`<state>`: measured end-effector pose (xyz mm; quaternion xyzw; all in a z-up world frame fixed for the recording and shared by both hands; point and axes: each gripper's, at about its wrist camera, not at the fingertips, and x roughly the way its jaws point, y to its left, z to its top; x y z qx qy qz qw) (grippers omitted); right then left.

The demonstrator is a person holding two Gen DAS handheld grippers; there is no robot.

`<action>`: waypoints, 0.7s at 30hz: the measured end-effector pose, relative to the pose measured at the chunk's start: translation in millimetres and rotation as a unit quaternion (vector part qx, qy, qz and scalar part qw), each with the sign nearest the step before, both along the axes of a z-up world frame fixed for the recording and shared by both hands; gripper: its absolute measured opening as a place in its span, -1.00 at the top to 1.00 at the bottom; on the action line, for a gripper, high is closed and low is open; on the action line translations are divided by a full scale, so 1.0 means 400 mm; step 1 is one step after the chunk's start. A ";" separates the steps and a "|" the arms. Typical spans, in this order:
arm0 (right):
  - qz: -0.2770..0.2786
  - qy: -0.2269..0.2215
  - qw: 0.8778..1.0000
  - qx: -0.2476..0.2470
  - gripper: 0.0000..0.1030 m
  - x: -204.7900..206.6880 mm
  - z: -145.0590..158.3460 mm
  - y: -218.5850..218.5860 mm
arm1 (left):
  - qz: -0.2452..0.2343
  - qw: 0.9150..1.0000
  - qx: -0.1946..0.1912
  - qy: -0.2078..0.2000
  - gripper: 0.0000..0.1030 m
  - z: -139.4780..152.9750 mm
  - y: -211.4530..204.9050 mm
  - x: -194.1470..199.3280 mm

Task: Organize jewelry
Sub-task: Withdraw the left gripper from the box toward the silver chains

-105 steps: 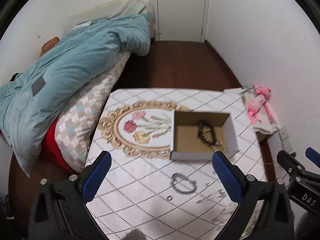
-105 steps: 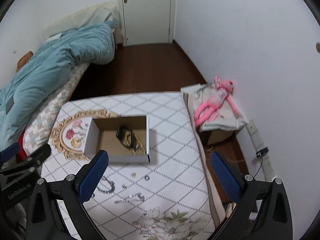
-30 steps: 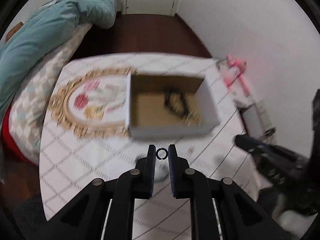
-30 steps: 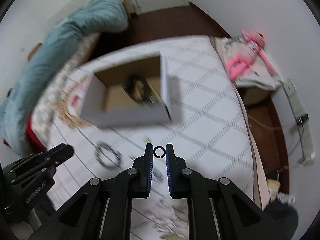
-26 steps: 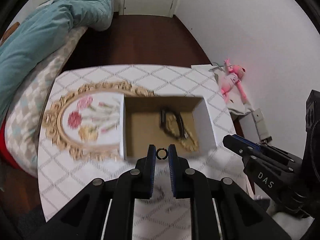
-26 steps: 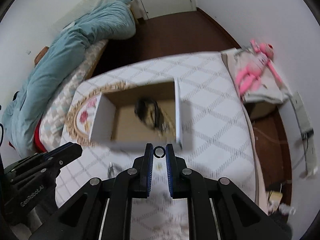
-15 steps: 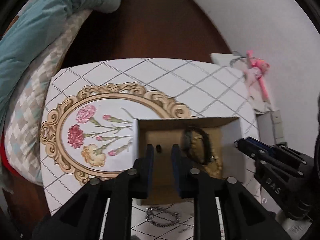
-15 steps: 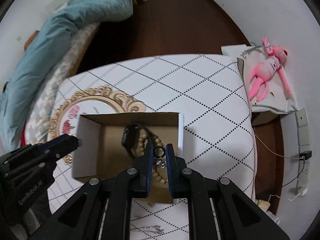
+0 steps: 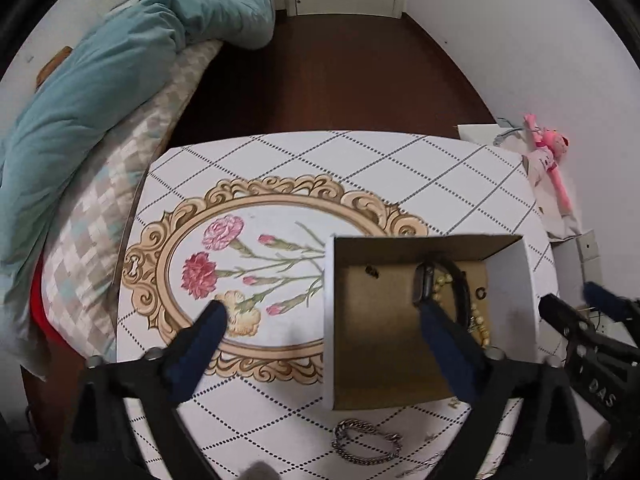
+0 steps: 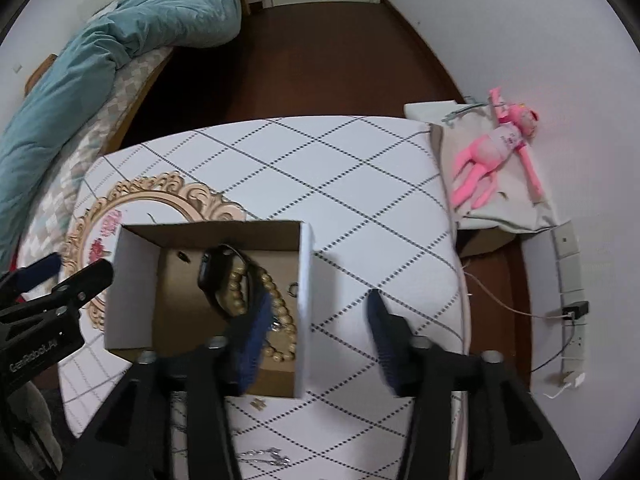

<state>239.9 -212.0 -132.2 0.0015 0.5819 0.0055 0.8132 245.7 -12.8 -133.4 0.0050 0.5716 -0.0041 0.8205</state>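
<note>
Left wrist view: the open brown cardboard box with white outer walls (image 9: 430, 320) sits right of centre on the bench covered with a white diamond-patterned cloth (image 9: 360, 172). Inside lie a black wristband (image 9: 424, 284), a string of cream beads (image 9: 478, 320), one small dark ring (image 9: 372, 272) near the box's upper left corner and another small ring (image 9: 481, 292) at its right side. Judging by this, a good part of the sorting is done; a silver chain bracelet (image 9: 366, 442) lies on the cloth at the bottom of the frame and is left to collect. The left tool (image 9: 320, 320) points steeply down over the box's left wall; its jaws have just been opening, stand spread wide, and nothing is between them.

Right wrist view: the box is at lower left, with the band, beads and both rings inside. A small gold piece (image 10: 258, 403) and a thin silver piece (image 10: 264, 458) lie on the cloth below it, still outside. The right tool (image 10: 316, 318) tilts steeply down astride the box's right wall; its jaws have just been opening and hold nothing.
</note>
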 end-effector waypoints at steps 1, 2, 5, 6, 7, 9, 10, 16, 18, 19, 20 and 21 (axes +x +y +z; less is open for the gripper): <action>0.001 -0.003 1.000 -0.009 -0.62 -0.010 -0.003 0.004 | 0.002 1.000 0.004 -0.002 -0.99 -0.003 0.001 -0.005; 0.001 -0.002 1.000 -0.014 -0.79 -0.016 -0.007 0.007 | 0.004 1.000 0.012 -0.006 -0.99 -0.007 0.002 -0.014; 0.001 0.002 0.999 -0.045 -1.00 -0.039 -0.028 0.019 | 0.009 1.000 0.022 -0.009 -0.99 -0.020 0.008 -0.033; 0.001 0.001 0.999 -0.046 -1.00 -0.043 -0.031 0.019 | 0.011 1.000 0.023 -0.009 -0.99 -0.023 0.011 -0.037; -0.001 0.002 0.999 -0.047 -1.00 -0.050 -0.035 0.020 | 0.012 1.000 0.023 -0.009 -0.99 -0.025 0.012 -0.042; -0.004 0.000 0.999 -0.047 -1.00 -0.057 -0.039 0.021 | 0.018 1.000 0.022 -0.010 -1.00 -0.025 0.018 -0.051; -0.005 -0.001 0.999 -0.046 -1.00 -0.062 -0.039 0.021 | 0.020 1.000 0.020 -0.010 -1.00 -0.025 0.019 -0.055; -0.014 -0.019 0.999 -0.035 -1.00 -0.103 -0.015 0.015 | 0.027 0.999 0.018 -0.029 -1.00 0.007 0.021 -0.099; -0.016 -0.031 0.999 -0.039 -1.00 -0.124 0.003 0.015 | 0.027 0.999 0.017 -0.039 -1.00 0.024 0.020 -0.120; -0.016 -0.036 0.998 -0.041 -1.00 -0.133 0.012 0.013 | 0.028 0.999 0.018 -0.042 -1.00 0.031 0.019 -0.127; -0.018 -0.042 0.998 -0.041 -1.00 -0.141 0.021 0.011 | 0.026 0.998 0.018 -0.049 -1.00 0.042 0.017 -0.140; -0.020 -0.051 0.998 -0.042 -1.00 -0.159 0.037 0.008 | 0.025 0.998 0.017 -0.053 -1.00 0.051 0.016 -0.149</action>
